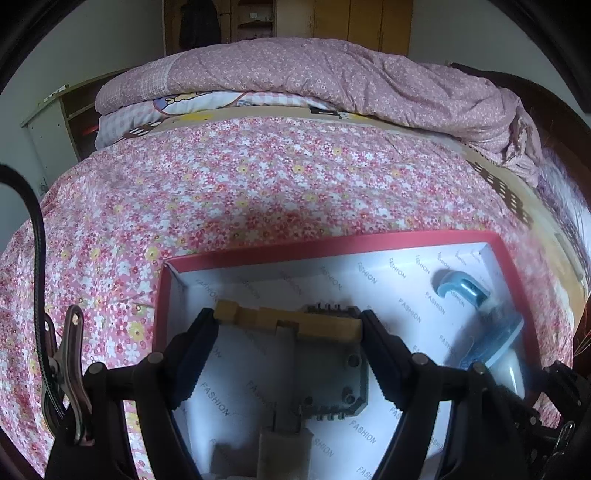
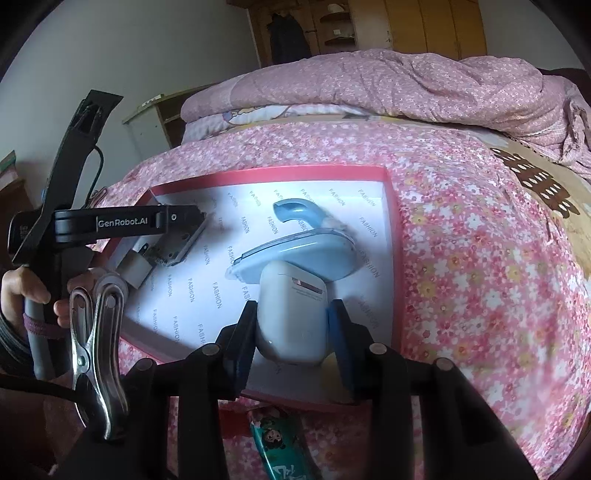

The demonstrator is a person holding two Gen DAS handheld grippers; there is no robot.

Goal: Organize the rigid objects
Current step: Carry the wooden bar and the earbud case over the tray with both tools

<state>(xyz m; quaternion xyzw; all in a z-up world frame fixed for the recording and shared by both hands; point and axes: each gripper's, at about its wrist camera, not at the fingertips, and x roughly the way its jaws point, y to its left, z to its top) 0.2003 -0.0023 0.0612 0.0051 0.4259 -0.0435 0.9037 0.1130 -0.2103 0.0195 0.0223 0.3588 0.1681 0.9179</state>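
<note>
A red-rimmed box (image 1: pixel 369 242) (image 2: pixel 280 171) with white FASHION-printed lining lies on the flowered bed. My left gripper (image 1: pixel 288 321) is shut on a notched wooden block (image 1: pixel 291 320), held over a grey electronic module (image 1: pixel 332 373) lying in the box. The left gripper also shows in the right wrist view (image 2: pixel 184 218). My right gripper (image 2: pixel 291 317) is shut on a white rounded case (image 2: pixel 291 314) at the box's near edge. A blue device with a hooked handle (image 2: pixel 306 251) (image 1: pixel 476 314) lies in the box just beyond the case.
A green printed packet (image 2: pixel 280 443) lies on the bed below the box. Folded pink quilts (image 1: pixel 314 74) are piled at the far end of the bed. Wooden wardrobes (image 2: pixel 436 29) stand behind.
</note>
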